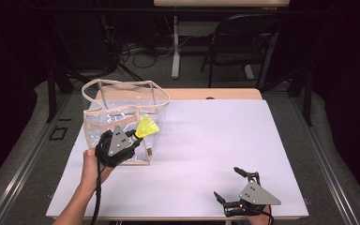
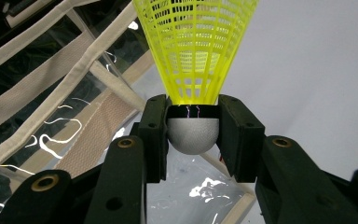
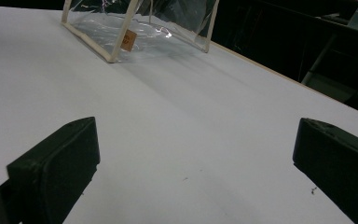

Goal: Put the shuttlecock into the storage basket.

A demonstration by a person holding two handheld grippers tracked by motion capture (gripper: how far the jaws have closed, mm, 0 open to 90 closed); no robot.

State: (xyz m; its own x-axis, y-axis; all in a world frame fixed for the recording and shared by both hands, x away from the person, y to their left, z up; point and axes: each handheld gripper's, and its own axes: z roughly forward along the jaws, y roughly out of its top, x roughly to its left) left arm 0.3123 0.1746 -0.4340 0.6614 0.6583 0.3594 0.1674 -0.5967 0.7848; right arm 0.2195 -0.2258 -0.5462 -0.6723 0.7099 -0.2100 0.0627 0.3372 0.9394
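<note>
one white table [image 1: 206, 154] is seen in the high view, its surface spread from the far wooden edge down to the person's side. one clear plastic bag [image 1: 122, 117] with cream fabric trim is stood upright on the table's left part, its mouth open upward and two cream handles arched above it; a small brown tag is shown on its near corner in the right gripper view, where the bag [image 3: 135, 32] is found well apart from that gripper, at the top of the picture.

two grippers are counted. the left gripper [image 1: 132, 136] is held by one hand [image 1: 93, 166] just in front of the bag's near right corner, a grey three-cornered plate carried on its top. its two jaws are pressed against the rounded white cork base of one yellow shuttlecock [image 1: 147, 126], which is pinched between them. in the left gripper view the shuttlecock [image 2: 193, 60] is seen with its yellow mesh skirt pointed away from the gripper [image 2: 193, 133], the bag's trim and clear wall lying to the left behind it. in the high view the skirt is placed beside the upper edge of the bag's near right corner.

the right gripper [image 1: 229, 185] is rested low at the table's near right edge, well apart from the bag, its two jaws spread wide with only bare table between them in the right gripper view [image 3: 196, 149].
</note>
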